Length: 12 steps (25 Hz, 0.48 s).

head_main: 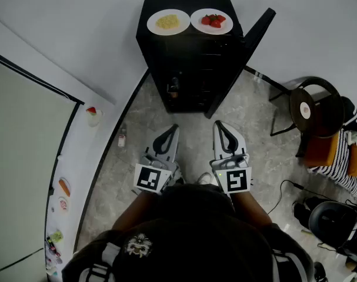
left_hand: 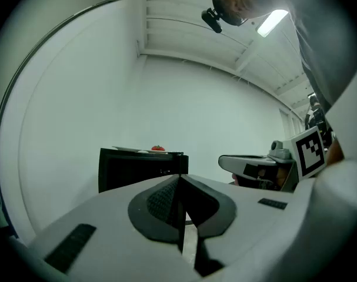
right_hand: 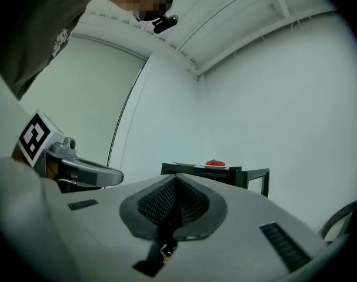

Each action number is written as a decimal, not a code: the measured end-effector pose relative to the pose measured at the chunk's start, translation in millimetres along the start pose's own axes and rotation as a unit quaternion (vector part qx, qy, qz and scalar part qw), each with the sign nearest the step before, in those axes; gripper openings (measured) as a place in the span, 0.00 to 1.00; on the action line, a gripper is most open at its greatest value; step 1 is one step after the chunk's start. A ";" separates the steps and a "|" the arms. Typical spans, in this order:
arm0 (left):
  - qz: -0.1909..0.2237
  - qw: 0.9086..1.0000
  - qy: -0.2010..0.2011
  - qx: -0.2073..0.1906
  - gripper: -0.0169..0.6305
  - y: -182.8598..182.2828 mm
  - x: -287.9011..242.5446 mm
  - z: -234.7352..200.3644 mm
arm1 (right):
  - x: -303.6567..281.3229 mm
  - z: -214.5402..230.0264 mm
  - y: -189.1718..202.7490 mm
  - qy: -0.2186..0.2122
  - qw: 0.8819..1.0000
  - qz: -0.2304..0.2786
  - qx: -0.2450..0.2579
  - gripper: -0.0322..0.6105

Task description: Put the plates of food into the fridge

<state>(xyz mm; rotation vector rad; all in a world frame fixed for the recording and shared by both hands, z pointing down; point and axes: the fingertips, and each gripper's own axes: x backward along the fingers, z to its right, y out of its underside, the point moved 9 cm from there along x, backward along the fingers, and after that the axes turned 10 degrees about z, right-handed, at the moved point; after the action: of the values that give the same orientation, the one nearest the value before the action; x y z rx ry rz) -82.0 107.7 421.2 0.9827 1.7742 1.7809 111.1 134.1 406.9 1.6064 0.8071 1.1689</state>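
A small black fridge (head_main: 190, 46) stands against the wall, its door (head_main: 243, 57) swung open to the right. On its top sit two white plates: one with yellow food (head_main: 168, 22) on the left, one with red strawberries (head_main: 212, 21) on the right. My left gripper (head_main: 171, 129) and right gripper (head_main: 218, 126) hang side by side in front of the fridge, both shut and empty, well short of it. The left gripper view shows the fridge (left_hand: 140, 166) ahead with the red food (left_hand: 158, 148) on top. In the right gripper view the strawberry plate (right_hand: 214, 164) shows on the fridge top.
A round dark stool (head_main: 316, 107) and a chair with striped cloth (head_main: 343, 151) stand at the right. Cables and a dark helmet-like object (head_main: 334, 222) lie at the lower right. A white ledge (head_main: 78, 157) with small items runs along the left wall.
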 end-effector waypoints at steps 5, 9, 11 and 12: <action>0.000 1.000 -0.002 0.003 0.06 -0.1 7.1 5.6 | 6.5 -4.9 -4.0 -0.004 1.000 0.000 0.000 0.09; -0.013 1.000 0.003 -0.014 0.06 3.3 14.3 3.9 | 9.2 -9.6 -7.6 -0.005 1.000 0.001 0.000 0.09; -0.011 1.000 0.006 -0.017 0.06 2.6 15.5 3.2 | 10.2 -10.9 -8.1 -0.001 1.000 0.003 0.001 0.09; -0.008 1.000 0.007 -0.016 0.06 1.8 15.8 2.8 | 10.6 -11.6 -8.4 0.002 1.000 0.005 0.001 0.09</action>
<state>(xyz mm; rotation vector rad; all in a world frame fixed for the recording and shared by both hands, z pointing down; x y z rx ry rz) -89.9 121.1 425.5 0.9423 1.7506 1.8043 103.7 149.9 403.3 1.6130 0.8030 1.1790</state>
